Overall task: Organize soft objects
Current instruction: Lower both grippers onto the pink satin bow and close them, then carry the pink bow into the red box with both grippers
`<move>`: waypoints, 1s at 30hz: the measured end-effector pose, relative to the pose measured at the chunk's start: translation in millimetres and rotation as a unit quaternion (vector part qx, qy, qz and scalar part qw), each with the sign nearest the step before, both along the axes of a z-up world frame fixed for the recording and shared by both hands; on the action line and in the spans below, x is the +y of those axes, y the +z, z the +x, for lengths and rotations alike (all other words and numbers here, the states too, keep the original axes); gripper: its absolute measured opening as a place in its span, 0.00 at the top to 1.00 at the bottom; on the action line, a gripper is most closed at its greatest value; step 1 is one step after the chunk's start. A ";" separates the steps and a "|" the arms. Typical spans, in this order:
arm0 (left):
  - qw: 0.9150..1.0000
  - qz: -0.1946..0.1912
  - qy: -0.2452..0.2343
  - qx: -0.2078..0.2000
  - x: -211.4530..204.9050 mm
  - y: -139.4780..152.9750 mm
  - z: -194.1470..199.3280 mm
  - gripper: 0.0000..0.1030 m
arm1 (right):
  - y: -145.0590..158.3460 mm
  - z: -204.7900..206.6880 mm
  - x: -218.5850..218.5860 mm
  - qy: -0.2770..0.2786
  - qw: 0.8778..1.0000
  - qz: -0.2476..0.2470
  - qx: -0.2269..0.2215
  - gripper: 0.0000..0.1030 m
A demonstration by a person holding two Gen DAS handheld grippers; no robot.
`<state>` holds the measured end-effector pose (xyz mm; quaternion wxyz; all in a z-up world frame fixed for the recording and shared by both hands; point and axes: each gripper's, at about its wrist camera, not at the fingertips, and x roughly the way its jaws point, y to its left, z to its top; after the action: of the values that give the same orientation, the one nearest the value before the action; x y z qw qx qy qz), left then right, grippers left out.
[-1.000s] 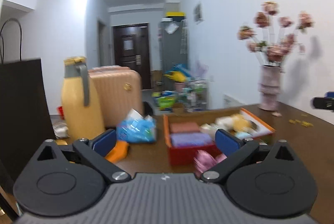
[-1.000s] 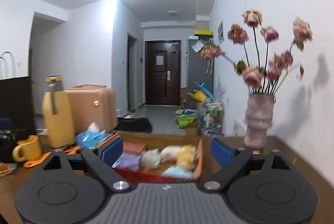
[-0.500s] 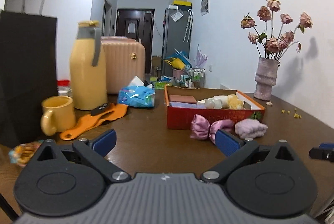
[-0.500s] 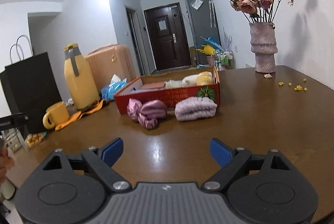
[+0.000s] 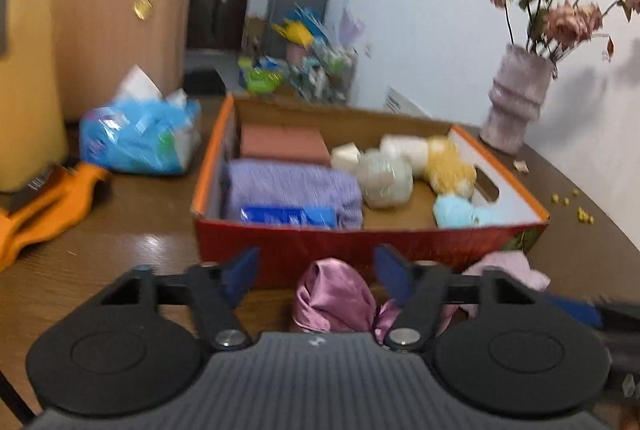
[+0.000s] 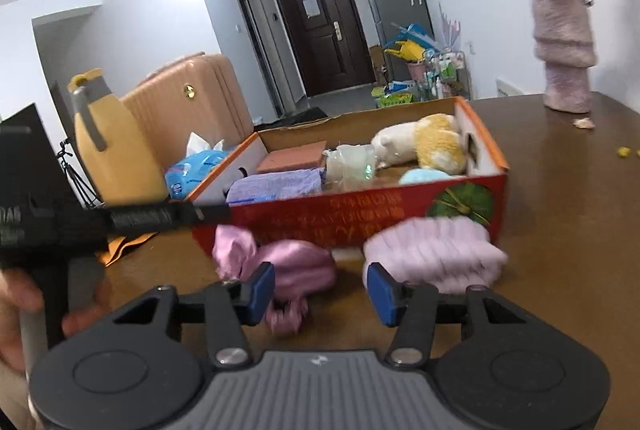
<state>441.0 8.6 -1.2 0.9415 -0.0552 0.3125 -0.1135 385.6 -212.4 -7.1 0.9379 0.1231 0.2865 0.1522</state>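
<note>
Both sets of jaws are standing open, and we are gripping nothing with either. We are holding the left gripper (image 5: pixel 316 266) low over the table (image 5: pixel 120 230), with the pink satin scrunchie (image 5: pixel 334 296) lying between its blue fingertips (image 5: pixel 240 268) but not pinched by them. We are pointing the right gripper (image 6: pixel 320 288) at the same stretch of table, the satin scrunchie (image 6: pixel 288 270) sitting just ahead of its left pad and the pale pink fluffy headband (image 6: pixel 434 250) just ahead of its right one. Both soft pieces are lying on the wood, touching or very nearly touching the front wall of the red cardboard box (image 6: pixel 360 216). Inside the box we are seeing a folded purple cloth (image 5: pixel 292 189) at the front left, a terracotta block (image 5: pixel 282 145) behind it, and white, yellow and light blue plush items toward the right end. Left of the box, a blue tissue pack (image 5: pixel 138 137) and a yellow thermos (image 6: pixel 116 149) are standing, and at the far right corner a ribbed vase (image 6: pixel 564 49) of dried roses is rising.
</note>
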 end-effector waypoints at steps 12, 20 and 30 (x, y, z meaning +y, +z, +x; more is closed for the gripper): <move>0.999 -0.042 0.016 0.023 26.5 -27.6 -102.2 0.88 | -24.9 -43.0 34.3 0.088 0.996 -0.025 0.001 0.84; 0.999 -0.025 0.002 0.020 17.9 -35.3 -164.2 0.91 | 1.1 -93.5 8.5 0.076 0.996 -0.004 -0.043 0.60; 0.999 -0.030 -0.006 -0.020 29.4 -19.3 -175.9 0.54 | -36.5 -46.3 33.3 0.078 0.997 0.028 0.010 0.83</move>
<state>265.2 38.0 -20.5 0.9448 -0.0789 0.2906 -0.1295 339.3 -179.1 -43.5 0.9165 0.1280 0.3003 0.2312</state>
